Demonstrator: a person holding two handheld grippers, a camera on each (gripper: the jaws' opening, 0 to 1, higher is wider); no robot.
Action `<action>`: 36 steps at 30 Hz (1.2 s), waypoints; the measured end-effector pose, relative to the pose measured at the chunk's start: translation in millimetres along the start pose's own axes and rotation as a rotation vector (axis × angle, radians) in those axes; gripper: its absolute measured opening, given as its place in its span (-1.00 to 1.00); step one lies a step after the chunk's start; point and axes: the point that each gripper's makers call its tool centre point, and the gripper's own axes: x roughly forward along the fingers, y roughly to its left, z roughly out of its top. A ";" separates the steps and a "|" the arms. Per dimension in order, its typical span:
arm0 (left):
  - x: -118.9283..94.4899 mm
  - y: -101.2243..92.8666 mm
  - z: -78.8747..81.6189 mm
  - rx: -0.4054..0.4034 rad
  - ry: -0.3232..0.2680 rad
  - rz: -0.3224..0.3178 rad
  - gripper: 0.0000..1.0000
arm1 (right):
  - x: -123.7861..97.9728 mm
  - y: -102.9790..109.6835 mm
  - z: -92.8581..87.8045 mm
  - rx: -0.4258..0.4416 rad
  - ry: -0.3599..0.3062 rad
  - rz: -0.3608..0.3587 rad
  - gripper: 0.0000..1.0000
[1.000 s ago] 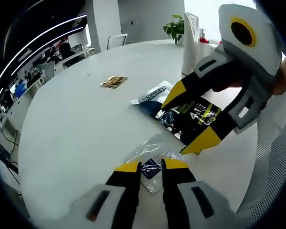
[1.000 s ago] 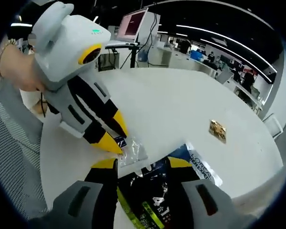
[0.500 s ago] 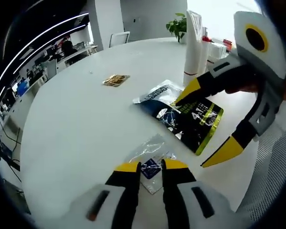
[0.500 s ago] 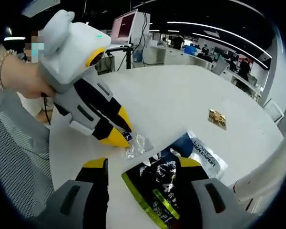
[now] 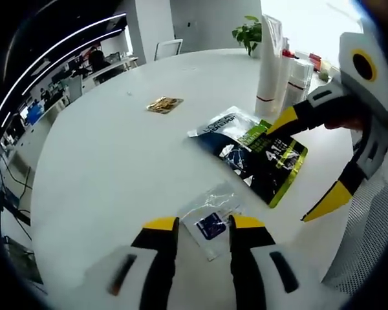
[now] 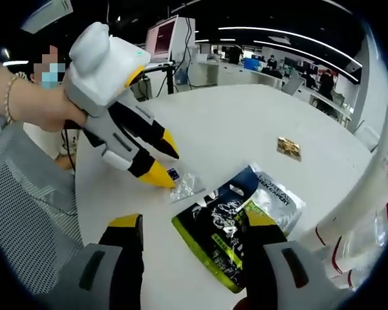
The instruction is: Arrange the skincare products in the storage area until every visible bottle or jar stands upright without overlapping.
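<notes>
A black-and-green pouch point(image 5: 264, 160) point(image 6: 221, 237) lies flat on the round white table point(image 5: 116, 168), overlapping a silver-and-blue pouch point(image 5: 221, 125) point(image 6: 275, 195). A small clear sachet with a blue label point(image 5: 210, 223) point(image 6: 183, 185) lies in front of my left gripper point(image 5: 204, 225) point(image 6: 165, 161), which is open with its lower tip beside the sachet. My right gripper point(image 6: 194, 223) point(image 5: 308, 160) is open above the black pouch and holds nothing. Two white tubes point(image 5: 269, 64) point(image 6: 368, 213) stand upright at the table's far side.
A small gold sachet point(image 5: 165, 104) point(image 6: 288, 147) lies alone further out on the table. A potted plant point(image 5: 249, 32) stands beyond the tubes. A person's hand point(image 6: 32, 103) holds the left gripper. Office desks and a monitor point(image 6: 165, 39) sit past the table edge.
My right gripper has spread its jaws and drawn back from the black pouch. The left gripper's jaws have spread a little around the clear sachet.
</notes>
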 end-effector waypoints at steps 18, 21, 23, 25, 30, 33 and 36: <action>0.5 -4.6 -4.5 -0.100 -0.011 0.034 -0.28 | -49.5 6.6 -18.1 0.074 0.001 -0.044 0.31; 0.1 -2.7 -5.5 -0.139 -0.010 0.055 -0.26 | -58.2 4.2 -20.6 0.087 -0.003 -0.062 0.31; 0.6 -1.9 -6.4 -0.158 -0.009 0.062 -0.26 | -68.2 2.3 -21.9 0.099 -0.002 -0.078 0.31; 1.4 -1.4 -5.9 -0.167 -0.012 0.071 -0.25 | -74.0 -2.2 -27.9 0.111 -0.001 -0.096 0.31; 2.9 -0.3 -5.5 -0.217 -0.014 0.106 -0.26 | -93.4 -15.8 -40.1 0.144 0.012 -0.149 0.32; 0.9 -0.2 -7.4 -0.264 -0.013 0.129 -0.26 | -101.3 -27.1 -47.7 0.167 0.011 -0.184 0.33; 0.3 -1.3 -7.5 -0.301 -0.013 0.143 -0.27 | -109.2 -37.0 -52.6 0.182 0.010 -0.217 0.33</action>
